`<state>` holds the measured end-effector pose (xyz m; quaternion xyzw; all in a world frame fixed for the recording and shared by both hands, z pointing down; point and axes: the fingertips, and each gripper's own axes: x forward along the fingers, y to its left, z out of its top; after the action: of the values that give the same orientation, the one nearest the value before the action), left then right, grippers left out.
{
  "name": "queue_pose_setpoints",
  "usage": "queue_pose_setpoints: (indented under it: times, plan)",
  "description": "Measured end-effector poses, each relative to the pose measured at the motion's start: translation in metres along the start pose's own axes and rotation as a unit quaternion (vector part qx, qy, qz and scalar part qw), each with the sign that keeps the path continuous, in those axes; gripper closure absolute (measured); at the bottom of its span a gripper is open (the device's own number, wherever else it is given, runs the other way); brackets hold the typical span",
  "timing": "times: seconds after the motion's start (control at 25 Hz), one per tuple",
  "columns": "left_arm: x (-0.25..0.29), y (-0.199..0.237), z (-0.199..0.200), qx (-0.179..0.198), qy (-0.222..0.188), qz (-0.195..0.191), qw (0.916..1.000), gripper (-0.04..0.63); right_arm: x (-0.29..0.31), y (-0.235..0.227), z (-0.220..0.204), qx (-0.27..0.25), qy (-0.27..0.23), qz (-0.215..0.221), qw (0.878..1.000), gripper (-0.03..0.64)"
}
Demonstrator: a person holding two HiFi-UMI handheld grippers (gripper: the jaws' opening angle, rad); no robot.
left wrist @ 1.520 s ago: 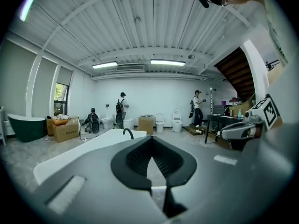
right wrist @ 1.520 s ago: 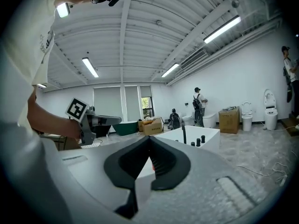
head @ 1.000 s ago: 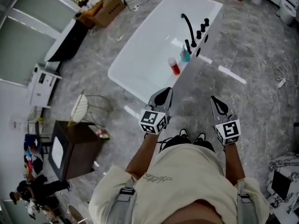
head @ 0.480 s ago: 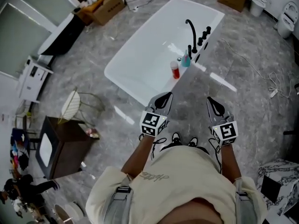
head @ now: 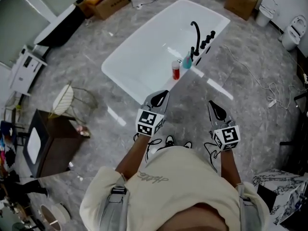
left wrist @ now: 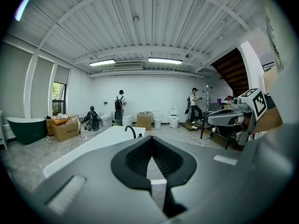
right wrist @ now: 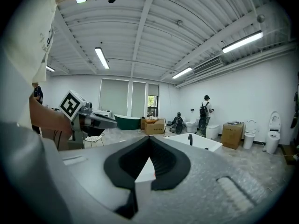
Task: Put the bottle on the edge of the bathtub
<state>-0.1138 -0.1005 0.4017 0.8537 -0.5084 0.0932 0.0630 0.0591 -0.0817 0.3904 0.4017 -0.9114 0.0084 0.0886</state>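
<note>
Red bottle well ahead of left hand-held gripper

right gripper: jaws together, empty | bathtub: ahead, well apart

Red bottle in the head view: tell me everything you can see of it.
The red bottle is small, with a red body and a pale cap, plastic by its look. It stands upright at the long rim of the white bathtub, close beside a teal bottle and near the black faucet. Whether it sits on the ledge or just inside cannot be told. The left gripper and right gripper, both shut, hang clear of it.
</note>
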Motion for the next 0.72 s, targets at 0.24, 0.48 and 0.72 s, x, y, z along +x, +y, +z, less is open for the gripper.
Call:
queue_pose_setpoints:
  times: [0.24, 0.48, 0.72]
  plan:
    - [-0.01, -0.001, -0.004, 0.0, 0.004, 0.005, 1.0, 0.577, -0.003, 0.003, -0.004, -0.008, 0.006, 0.005, 1.0, 0.615]
    - [-0.02, 0.004, -0.004, -0.001, 0.001, 0.016, 0.9999, 0.577, -0.004, 0.006, -0.003, -0.007, 0.003, 0.006, 1.0, 0.615]
    - [-0.026, 0.003, -0.011, -0.008, 0.008, 0.022, 0.9997, 0.571, -0.006, 0.007, -0.007, 0.0, 0.005, 0.005, 1.0, 0.615]
